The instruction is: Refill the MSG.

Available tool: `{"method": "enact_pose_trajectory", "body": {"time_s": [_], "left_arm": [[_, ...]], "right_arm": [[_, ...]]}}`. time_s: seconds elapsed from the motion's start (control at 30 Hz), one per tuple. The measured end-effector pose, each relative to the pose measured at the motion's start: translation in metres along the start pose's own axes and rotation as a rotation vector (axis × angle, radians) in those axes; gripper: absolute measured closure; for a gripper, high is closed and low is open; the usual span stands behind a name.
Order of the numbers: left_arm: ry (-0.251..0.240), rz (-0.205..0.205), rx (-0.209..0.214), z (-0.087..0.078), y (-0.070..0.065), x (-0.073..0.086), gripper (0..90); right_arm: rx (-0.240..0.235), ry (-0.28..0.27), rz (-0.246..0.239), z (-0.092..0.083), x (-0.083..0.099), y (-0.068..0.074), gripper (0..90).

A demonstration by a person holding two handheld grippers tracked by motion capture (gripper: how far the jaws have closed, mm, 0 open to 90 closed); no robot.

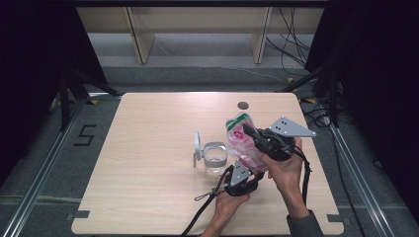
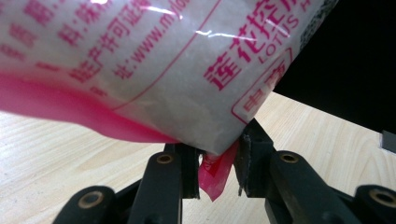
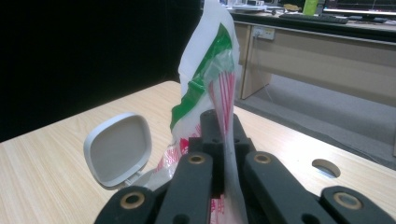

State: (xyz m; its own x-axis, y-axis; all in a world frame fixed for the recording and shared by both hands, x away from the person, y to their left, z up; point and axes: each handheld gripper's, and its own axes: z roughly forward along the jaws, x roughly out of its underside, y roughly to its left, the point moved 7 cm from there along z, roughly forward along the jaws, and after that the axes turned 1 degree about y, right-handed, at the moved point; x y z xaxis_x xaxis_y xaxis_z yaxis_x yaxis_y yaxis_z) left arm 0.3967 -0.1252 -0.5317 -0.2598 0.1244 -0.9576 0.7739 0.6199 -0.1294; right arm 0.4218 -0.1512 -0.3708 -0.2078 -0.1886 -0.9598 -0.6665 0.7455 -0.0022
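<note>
A: Pink and white plastic, printed with red characters and with a green band near its top: that is the bag [image 1: 242,140], held up above the table [image 1: 148,163], over the half nearer the right edge and closer to the front edge than to the back.

B: Who has hold of it?

A: Both tongs. The right gripper [image 1: 252,133] is clenched on the bag's upper part; in the right gripper view its jaws are pressed together with the thin film pinched flat between them, and the green-banded top stands up past the tips. The left gripper [image 1: 240,174] grips from below: in the left gripper view its two pads squeeze the pink bottom corner of the bag, with a small flap of pink film hanging in the gap.

B: What is in the bag?

A: Something white and grainy shows through the clear panel; I cannot tell more than that.

B: And what stands on the table?

A: A clear container [image 1: 215,158] with its grey hinged lid [image 1: 197,146] tipped open to its left. It sits near the middle of the table, just left of the bag's lower end. A round hole [image 1: 242,105] lies near the back edge.
</note>
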Motion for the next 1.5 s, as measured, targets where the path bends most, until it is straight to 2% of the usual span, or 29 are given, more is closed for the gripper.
{"method": "enact_pose_trajectory", "body": {"time_s": [0.07,0.17,0.2,0.23,0.27,0.37,0.47,0.63,0.67,0.7,0.73,0.8,0.87,0.9,0.93,0.97,1.07,1.17,1.2,1.27,1.3,1.33,1.4,1.43,1.47,1.5], "left_arm": [[-0.001,-0.005,-0.006,-0.002,0.001,0.000,72.5],[-0.021,-0.017,-0.005,-0.002,0.002,-0.001,72.5],[-0.023,-0.014,0.000,-0.001,0.002,0.000,72.5],[-0.019,-0.015,-0.009,-0.002,0.002,0.000,72.5],[-0.026,-0.018,-0.012,-0.002,0.002,0.000,72.6],[-0.029,-0.017,-0.016,-0.003,0.002,0.000,72.7],[-0.036,-0.016,-0.021,-0.003,0.004,0.000,72.8],[-0.052,-0.022,-0.014,-0.002,0.003,-0.002,72.9],[-0.047,-0.022,-0.017,-0.002,0.003,-0.002,72.9],[-0.058,-0.026,-0.006,-0.001,0.002,-0.002,72.9],[-0.057,-0.028,-0.004,-0.001,0.002,-0.002,72.9],[-0.056,-0.028,-0.003,-0.001,0.003,-0.002,73.0],[-0.064,-0.036,0.002,0.000,0.004,-0.004,73.0],[-0.061,-0.042,0.005,0.000,0.003,-0.005,73.0],[-0.068,-0.044,0.012,0.001,0.003,-0.006,73.1],[-0.075,-0.050,0.015,0.002,0.002,-0.007,73.1],[-0.077,-0.044,0.011,0.001,0.001,-0.008,73.2],[-0.082,-0.049,0.007,0.002,0.002,-0.009,73.3],[-0.079,-0.045,0.006,0.002,0.002,-0.008,73.3],[-0.081,-0.047,0.004,0.002,0.002,-0.008,73.3],[-0.082,-0.049,-0.004,0.001,0.003,-0.008,73.3],[-0.084,-0.050,-0.003,0.001,0.003,-0.009,73.3],[-0.087,-0.049,0.003,0.001,0.003,-0.009,73.4],[-0.099,-0.054,0.002,0.002,0.002,-0.009,73.4],[-0.081,-0.055,-0.006,0.000,0.002,-0.009,73.4],[-0.087,-0.053,0.007,0.000,0.002,-0.009,73.5]], "right_arm": [[-0.019,0.003,0.001,0.003,-0.001,0.003,90.0],[-0.022,0.006,-0.011,0.004,-0.002,0.006,90.0],[-0.011,0.002,-0.028,0.006,-0.003,0.006,90.0],[-0.023,0.009,-0.036,0.007,-0.002,0.008,90.0],[-0.016,0.014,-0.012,0.007,-0.002,0.010,90.0],[-0.024,0.016,-0.033,0.010,-0.003,0.011,90.0],[-0.028,0.015,-0.010,0.012,-0.003,0.013,90.0],[-0.047,0.026,-0.018,0.016,-0.004,0.017,90.0],[-0.040,0.018,-0.057,0.017,-0.005,0.014,90.0],[-0.048,0.031,-0.008,0.017,-0.004,0.018,90.0],[-0.050,0.030,-0.033,0.018,-0.004,0.017,90.0],[-0.056,0.029,-0.018,0.019,-0.003,0.019,90.0],[-0.055,0.029,-0.023,0.020,-0.004,0.019,90.0],[-0.049,0.038,-0.008,0.019,-0.003,0.020,90.0],[-0.056,0.030,-0.035,0.021,-0.005,0.019,90.0],[-0.057,0.028,-0.020,0.021,-0.005,0.020,90.0],[-0.043,0.015,-0.065,0.024,-0.007,0.018,90.0],[-0.054,0.016,-0.048,0.026,-0.007,0.020,90.0],[-0.056,0.014,-0.059,0.027,-0.008,0.020,90.0],[-0.060,0.039,-0.022,0.027,-0.006,0.022,90.0],[-0.056,0.036,-0.025,0.028,-0.006,0.022,90.0],[-0.073,0.030,-0.030,0.029,-0.007,0.023,90.0],[-0.054,0.021,-0.060,0.030,-0.008,0.022,90.0],[-0.061,0.034,-0.045,0.030,-0.007,0.023,90.0],[-0.056,0.035,-0.051,0.030,-0.007,0.023,90.0],[-0.064,0.024,-0.060,0.032,-0.008,0.023,90.0]]}}
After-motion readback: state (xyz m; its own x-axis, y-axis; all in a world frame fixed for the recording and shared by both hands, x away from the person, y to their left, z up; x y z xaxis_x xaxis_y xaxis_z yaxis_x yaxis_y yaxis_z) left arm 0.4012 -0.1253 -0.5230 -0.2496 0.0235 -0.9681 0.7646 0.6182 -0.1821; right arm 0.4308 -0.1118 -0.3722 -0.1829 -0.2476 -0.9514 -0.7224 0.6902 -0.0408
